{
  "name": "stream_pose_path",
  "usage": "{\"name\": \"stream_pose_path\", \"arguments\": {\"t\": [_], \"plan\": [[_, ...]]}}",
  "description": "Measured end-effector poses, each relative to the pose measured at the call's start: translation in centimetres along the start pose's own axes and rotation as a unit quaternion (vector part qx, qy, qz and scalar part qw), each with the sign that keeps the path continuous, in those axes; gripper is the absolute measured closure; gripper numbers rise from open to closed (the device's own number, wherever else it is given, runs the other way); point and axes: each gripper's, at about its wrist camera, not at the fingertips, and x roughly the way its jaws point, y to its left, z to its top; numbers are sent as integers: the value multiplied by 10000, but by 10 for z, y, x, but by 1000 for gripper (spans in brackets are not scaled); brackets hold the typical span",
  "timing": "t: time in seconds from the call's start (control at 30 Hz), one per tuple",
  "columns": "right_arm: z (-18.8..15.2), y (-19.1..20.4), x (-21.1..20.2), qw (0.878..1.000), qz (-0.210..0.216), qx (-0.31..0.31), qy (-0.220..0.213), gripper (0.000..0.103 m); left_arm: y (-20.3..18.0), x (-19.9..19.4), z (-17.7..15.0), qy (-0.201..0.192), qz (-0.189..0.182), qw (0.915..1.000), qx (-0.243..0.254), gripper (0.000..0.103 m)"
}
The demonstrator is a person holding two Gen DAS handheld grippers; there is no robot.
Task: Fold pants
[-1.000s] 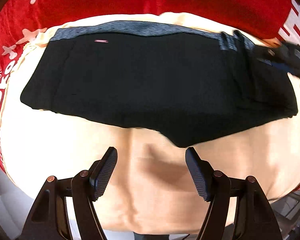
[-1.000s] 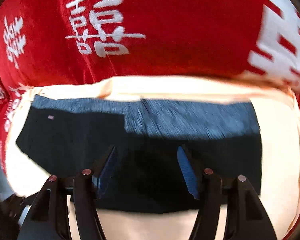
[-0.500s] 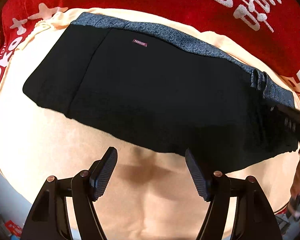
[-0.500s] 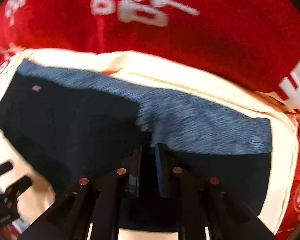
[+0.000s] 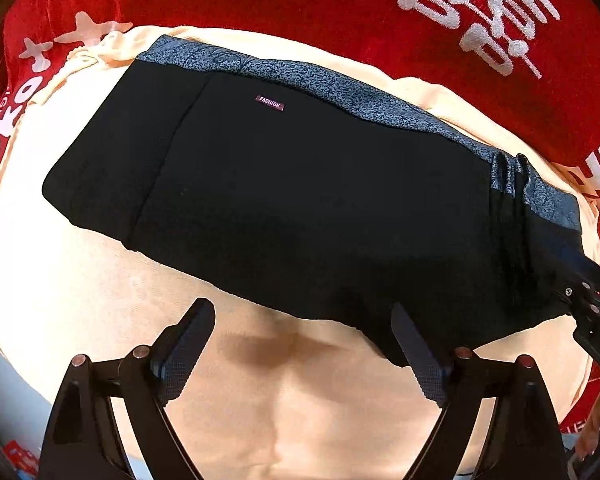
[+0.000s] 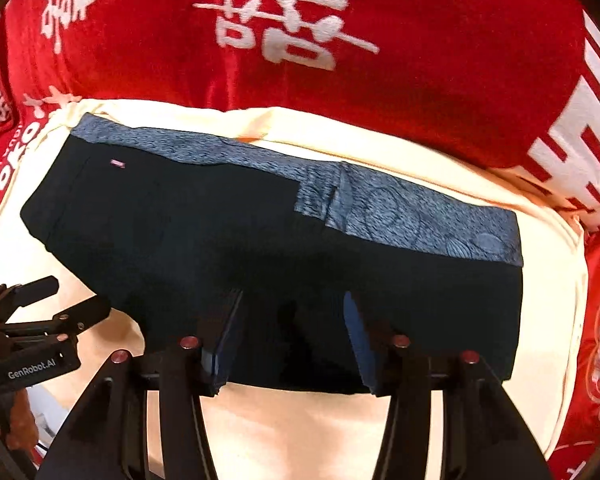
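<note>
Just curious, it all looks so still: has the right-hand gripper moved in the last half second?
Yes. The right gripper has drawn back from the blue waistband toward the near edge of the pants, and its jaws are opening, gripping nothing.

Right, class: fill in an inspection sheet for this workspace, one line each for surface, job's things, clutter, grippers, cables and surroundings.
Surface: cream cloth pad, creased near the front.
Job's things: black pants with blue-grey patterned waistband, folded flat on the pad.
Clutter: nothing seen.
Grippers: left gripper opening over bare pad, nothing between its jaws; right gripper opening above the pants, not gripping.
Cables: nothing seen.
Surroundings: red fabric with white characters around the pad.
</note>
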Motion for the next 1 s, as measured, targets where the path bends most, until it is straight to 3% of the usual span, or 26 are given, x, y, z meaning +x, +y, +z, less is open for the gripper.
{"name": "stream_pose_path", "arguments": {"t": [0.17,0.37,0.57,0.7,0.8,1.0], "plan": [[-9,14,22,9990,285,228,256,43,16,1,3,17,-15,10000,-43,12],[-16,37,36,9995,-96,-24,316,34,33,0,2,12,8,10000,-49,12],[-14,38,28,9992,-57,-6,386,34,51,4,0,10,3,9997,-239,12],[-12,53,16,9991,371,25,226,34,61,4,0,-20,-9,9995,-320,12],[-10,68,17,9987,467,-128,130,34,67,5,1,-18,-38,9992,-386,12],[-12,72,42,9976,486,-121,479,34,84,2,2,-125,-101,9984,-550,12]]}}
